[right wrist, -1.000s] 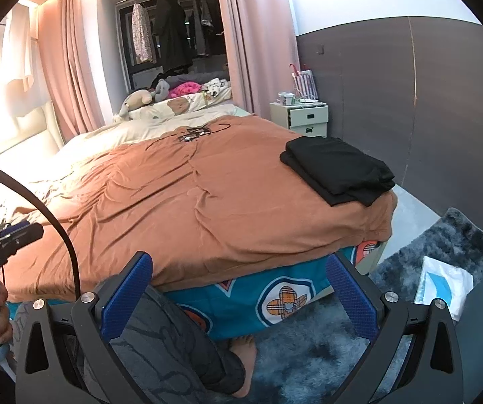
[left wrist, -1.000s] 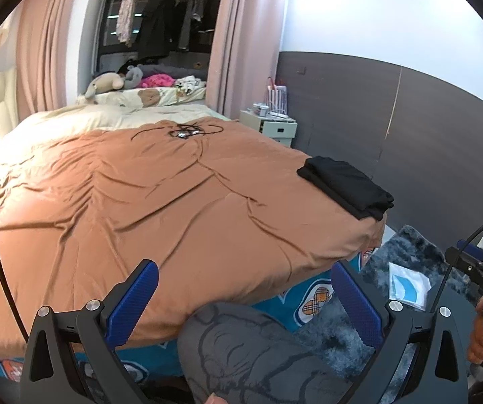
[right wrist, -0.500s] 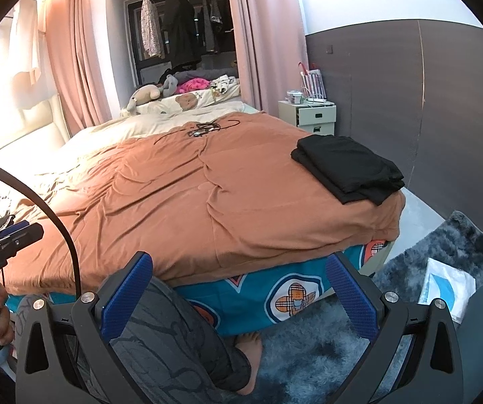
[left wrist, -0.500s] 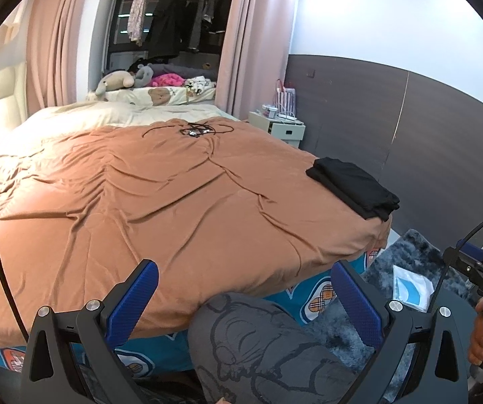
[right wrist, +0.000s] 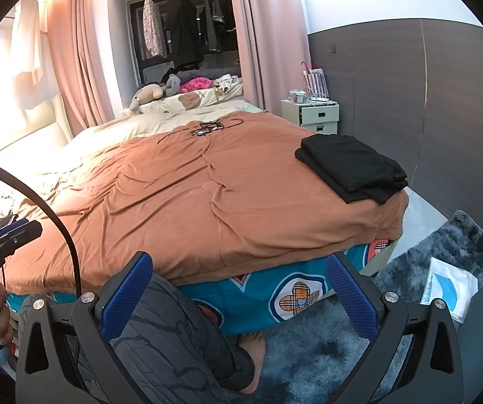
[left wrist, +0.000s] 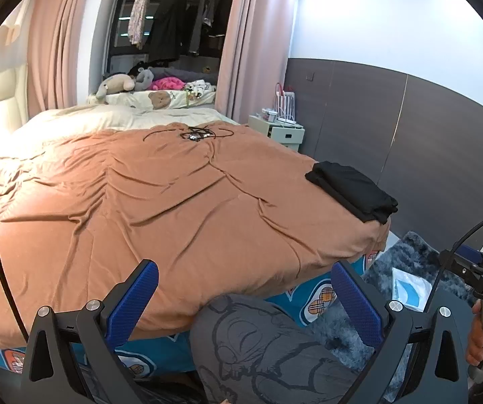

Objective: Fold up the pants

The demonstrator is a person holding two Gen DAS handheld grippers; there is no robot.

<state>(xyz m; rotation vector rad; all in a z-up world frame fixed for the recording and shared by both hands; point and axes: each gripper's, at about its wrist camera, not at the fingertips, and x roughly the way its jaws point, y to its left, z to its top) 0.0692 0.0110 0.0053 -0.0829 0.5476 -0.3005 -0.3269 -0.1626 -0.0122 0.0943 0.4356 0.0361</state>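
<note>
Black pants lie folded in a flat stack on the brown bedspread, at the bed's near right corner. My left gripper is open and holds nothing. It hangs off the foot of the bed, above a person's knee in grey printed trousers. My right gripper is also open and holds nothing, low in front of the bed's foot, well short of the pants. Each view catches the other gripper's handle in a hand at its edge.
A tangle of black cable lies on the far part of the bedspread. A white nightstand stands by the grey wall. On the floor lie a dark shaggy rug and a white and blue packet. A bare foot rests below.
Both views have risen and tilted up a little, so more of the bed top shows. The pants lie as before and both grippers stay open.
</note>
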